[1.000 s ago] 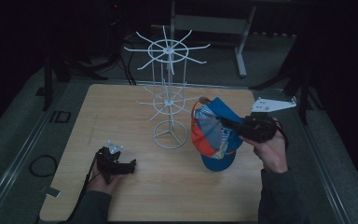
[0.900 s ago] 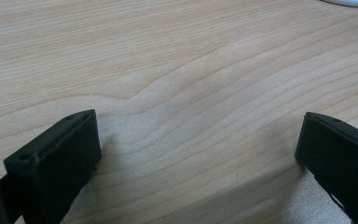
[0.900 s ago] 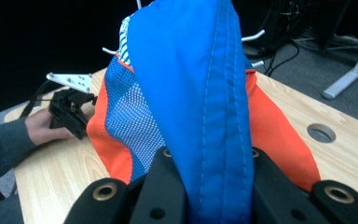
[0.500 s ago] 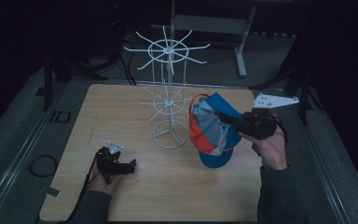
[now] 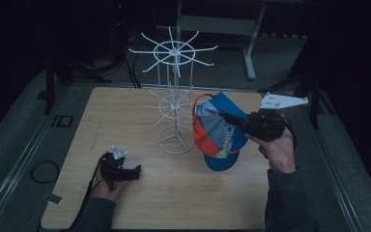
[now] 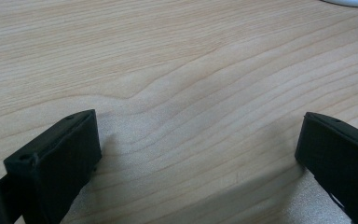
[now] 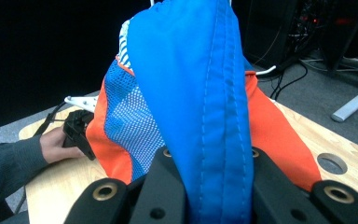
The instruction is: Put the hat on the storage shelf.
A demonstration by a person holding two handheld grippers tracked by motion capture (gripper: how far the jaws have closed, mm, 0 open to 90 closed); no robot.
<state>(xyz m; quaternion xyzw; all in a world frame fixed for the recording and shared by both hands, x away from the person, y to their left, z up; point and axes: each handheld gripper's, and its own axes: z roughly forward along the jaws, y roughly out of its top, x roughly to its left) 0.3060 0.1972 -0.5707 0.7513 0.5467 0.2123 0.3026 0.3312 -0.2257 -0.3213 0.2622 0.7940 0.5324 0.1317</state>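
Hanging step in hand, judged: wooden table (image 5: 125, 116) carries a white wire rack (image 5: 175, 104) near its far middle, 2 tiers of hook arms. Right gripper (image 5: 232, 118) is clamped on the blue brim of an orange-blue mesh cap (image 5: 217, 135), lifted off the table toward its right edge, just beside the rack's lower tier. Next move calls for threading the cap's back strap onto 1 prong; neighbouring prongs and the centre pole crowd that approach. Left gripper (image 5: 134, 171), jaws apart and holding nothing, rests near the front-left edge, well apart.

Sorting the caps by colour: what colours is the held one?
Blue and orange, with white-striped mesh, on the cap; clearest in the right gripper view.
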